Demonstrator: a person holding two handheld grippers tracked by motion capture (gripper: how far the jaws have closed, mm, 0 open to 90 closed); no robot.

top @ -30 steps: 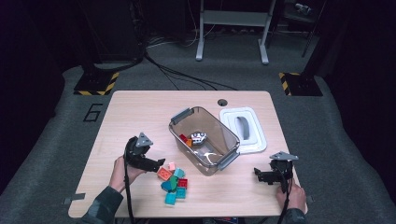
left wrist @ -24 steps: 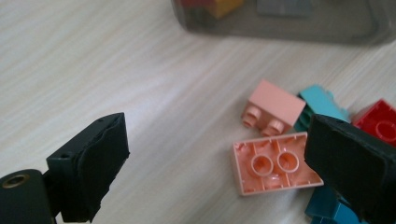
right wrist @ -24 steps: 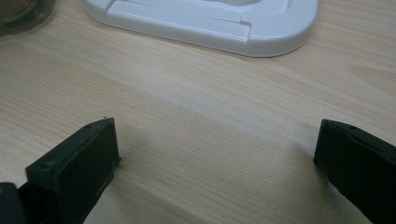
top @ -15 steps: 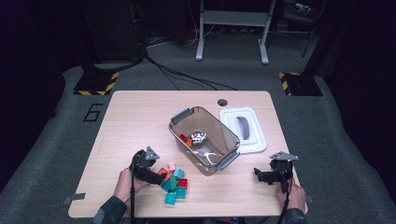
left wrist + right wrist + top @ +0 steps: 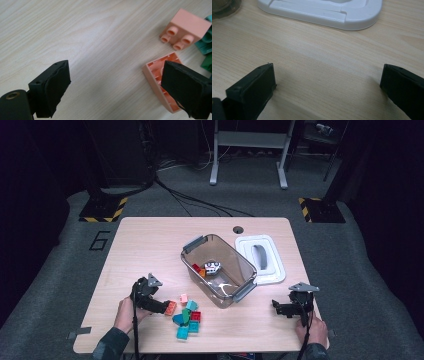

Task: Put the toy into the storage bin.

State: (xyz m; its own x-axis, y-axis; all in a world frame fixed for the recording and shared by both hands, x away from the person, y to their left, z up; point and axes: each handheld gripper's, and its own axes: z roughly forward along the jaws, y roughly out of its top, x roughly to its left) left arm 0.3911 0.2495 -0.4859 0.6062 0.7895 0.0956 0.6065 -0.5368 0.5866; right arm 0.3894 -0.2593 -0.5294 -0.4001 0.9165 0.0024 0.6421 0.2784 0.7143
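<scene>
Salmon-pink plastic brick (image 5: 160, 82), lying upturned, is sitting by your left gripper (image 5: 120, 85), jaws spread, one possibly touching it; right gripper (image 5: 329, 87) is hovering released.

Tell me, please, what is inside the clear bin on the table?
Inside the clear bin lie a few small blocks, red and orange, beside a white-and-dark piece; anything beneath them is covered.

Left of the clear bin (image 5: 218, 270): bare table (image 5: 145, 250), open passage. Toward its near corner, brick cluster (image 5: 187, 317) blocks, seemingly leaving a narrow gap.
</scene>
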